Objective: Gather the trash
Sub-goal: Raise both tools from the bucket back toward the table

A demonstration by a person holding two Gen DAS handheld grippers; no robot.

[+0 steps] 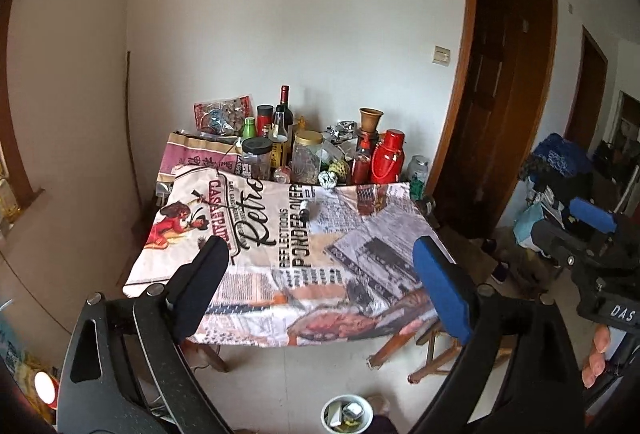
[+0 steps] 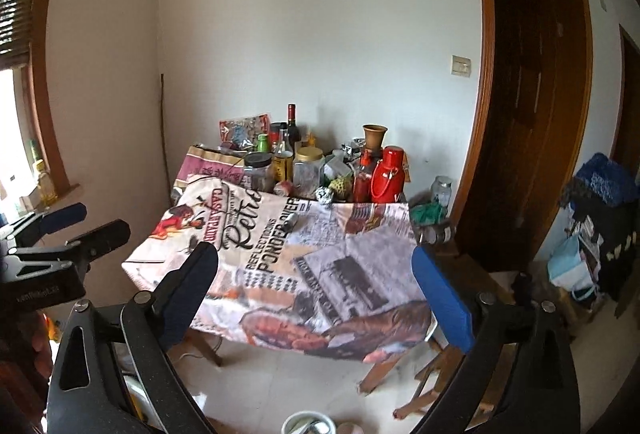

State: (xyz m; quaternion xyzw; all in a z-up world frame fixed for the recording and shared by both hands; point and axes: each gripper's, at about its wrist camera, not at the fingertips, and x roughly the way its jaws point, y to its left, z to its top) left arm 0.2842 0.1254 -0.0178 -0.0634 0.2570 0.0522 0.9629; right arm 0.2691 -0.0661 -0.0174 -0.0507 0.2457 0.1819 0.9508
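Both grippers empty, jaws wide apart: left gripper [image 1: 320, 258], right gripper [image 2: 316, 266]. Nothing between the pads of either. Both are held back from the table [image 1: 304, 330], looking down over its near edge.

Progress, my read: mostly done or between pickups. White bin [image 1: 347, 416] on the floor at 6 o'clock already holds a few scraps. Printed cloth [image 1: 340, 266] is nearly bare; the only loose item on it is a small dark cylinder [image 1: 307, 209] lying on its side at 12 o'clock from the left gripper, mid-cloth. Likely the next candidate. A foil ball [image 1: 329, 179] sits at the cloth's far edge, also plausibly trash. Cluster of bottles and jars [image 1: 304, 150] at the back, incl. red flask [image 1: 387, 158], looks like keepers; can't tell for sure.

Readable text: cloth shows "Retro", "REFLECTIONS", "PONDER OVER", partial "CASA". Right gripper's body, seen at 3 o'clock in the left view, reads "DAS". Bottle labels too small.
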